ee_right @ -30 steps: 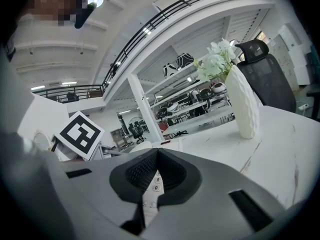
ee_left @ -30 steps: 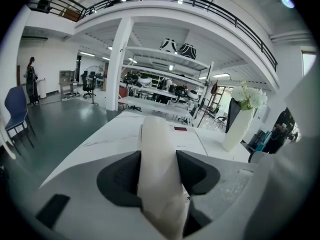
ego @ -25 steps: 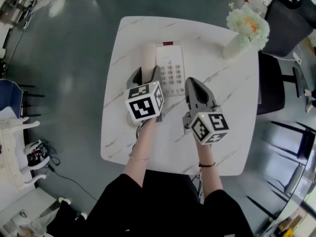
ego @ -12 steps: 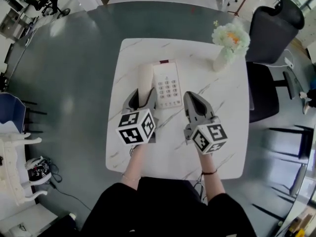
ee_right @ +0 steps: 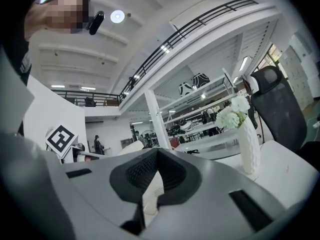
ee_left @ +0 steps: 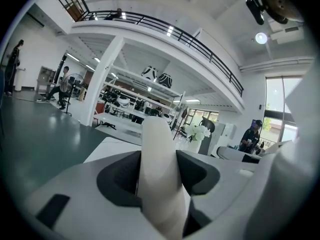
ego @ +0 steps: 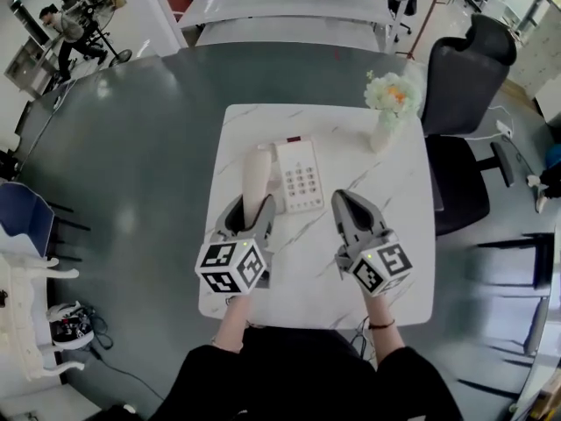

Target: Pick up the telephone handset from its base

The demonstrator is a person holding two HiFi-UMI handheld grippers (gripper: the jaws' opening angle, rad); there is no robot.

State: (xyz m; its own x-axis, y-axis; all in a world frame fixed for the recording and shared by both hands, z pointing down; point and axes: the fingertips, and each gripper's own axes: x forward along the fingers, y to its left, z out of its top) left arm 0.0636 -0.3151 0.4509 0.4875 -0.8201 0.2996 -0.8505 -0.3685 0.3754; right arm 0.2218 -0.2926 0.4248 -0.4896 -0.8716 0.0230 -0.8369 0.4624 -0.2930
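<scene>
The cream telephone handset [ego: 254,169] sticks out forward between the jaws of my left gripper [ego: 252,207], which is shut on its near end. In the left gripper view the handset [ee_left: 157,184] fills the gap between both dark pads and rises away from me. The white telephone base [ego: 300,175] with its keypad lies on the marble table [ego: 386,235] just right of the handset. My right gripper [ego: 344,198] hovers to the right of the base with its jaws shut and holds nothing. Its tips [ee_right: 156,154] meet in the right gripper view.
A white vase of pale flowers [ego: 386,103] stands at the table's far right corner. A black office chair [ego: 465,68] sits beyond the table's right side. Grey floor surrounds the table, and more tables stand farther back.
Both grippers have risen and drawn back toward the table's near side. The handset has come along in the left gripper. The head view now takes in more of the room.
</scene>
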